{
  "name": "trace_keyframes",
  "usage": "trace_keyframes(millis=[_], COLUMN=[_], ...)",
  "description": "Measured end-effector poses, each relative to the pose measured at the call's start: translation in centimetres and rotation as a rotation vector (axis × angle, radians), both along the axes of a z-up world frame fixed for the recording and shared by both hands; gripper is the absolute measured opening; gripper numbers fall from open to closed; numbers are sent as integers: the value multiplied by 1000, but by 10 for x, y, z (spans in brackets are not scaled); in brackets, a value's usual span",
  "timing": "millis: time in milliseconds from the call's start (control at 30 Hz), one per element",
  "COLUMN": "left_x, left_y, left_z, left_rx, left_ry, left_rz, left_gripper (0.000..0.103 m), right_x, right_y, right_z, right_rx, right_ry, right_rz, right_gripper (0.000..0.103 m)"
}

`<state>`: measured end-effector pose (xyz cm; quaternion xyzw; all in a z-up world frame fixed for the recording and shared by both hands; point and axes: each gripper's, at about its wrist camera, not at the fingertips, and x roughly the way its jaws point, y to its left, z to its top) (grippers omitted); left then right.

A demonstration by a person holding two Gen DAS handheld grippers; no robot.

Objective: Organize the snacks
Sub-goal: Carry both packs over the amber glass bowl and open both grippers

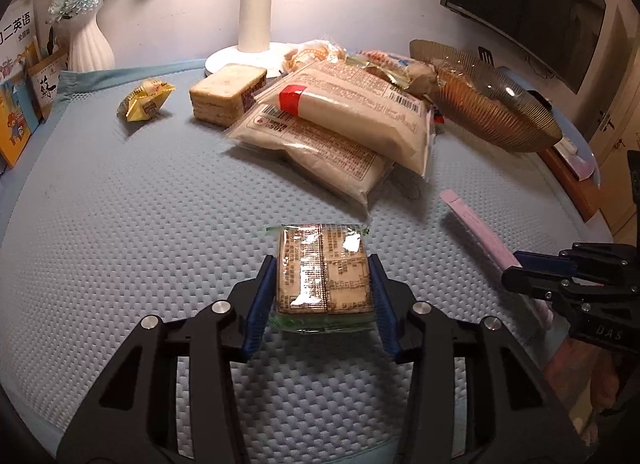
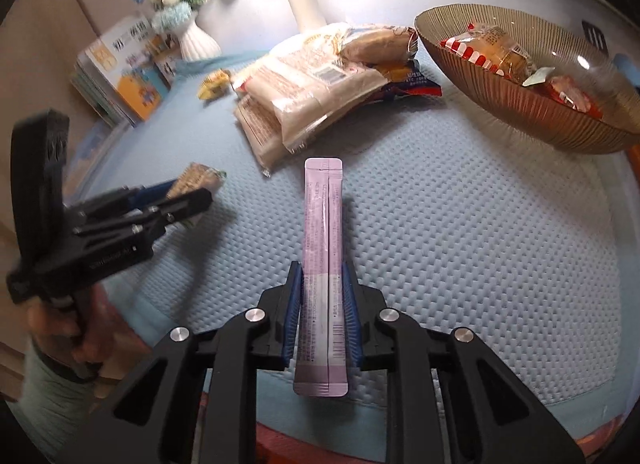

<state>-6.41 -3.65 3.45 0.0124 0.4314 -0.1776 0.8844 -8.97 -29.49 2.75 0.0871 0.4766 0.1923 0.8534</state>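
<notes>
My left gripper is shut on a square cracker pack in clear green-edged wrap, held above the blue mat. My right gripper is shut on a long pink stick sachet that points forward; the same sachet shows at the right of the left wrist view. A ribbed amber glass bowl at the far right holds several red-wrapped snacks. Two large pale bags lie stacked mid-table, with a cake block and a yellow candy to their left.
A white lamp base stands at the back, a white vase with blue flowers and books at the back left. A dark monitor hangs on the right. More wrapped snacks lie behind the bags. A person's hand holds the left gripper.
</notes>
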Motion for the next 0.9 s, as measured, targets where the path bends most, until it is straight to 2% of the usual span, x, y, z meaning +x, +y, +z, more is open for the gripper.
trace_keyframes(millis=[133, 467, 733, 900], left_x=[-5, 1, 36, 70], left_y=[-9, -54, -131, -185], left_z=[19, 49, 85, 94], left_rx=[-48, -66, -58, -50], left_ry=[-25, -79, -143, -156], left_rz=[-33, -128, -253, -299], left_gripper=[45, 45, 45, 45], right_x=[-6, -2, 32, 66], right_y=[-10, -51, -118, -153], right_z=[15, 47, 82, 86], right_rx=[55, 11, -27, -19], right_ry=[-63, -148, -221, -211], right_rz=[2, -107, -284, -379], right_gripper=[20, 20, 20, 20])
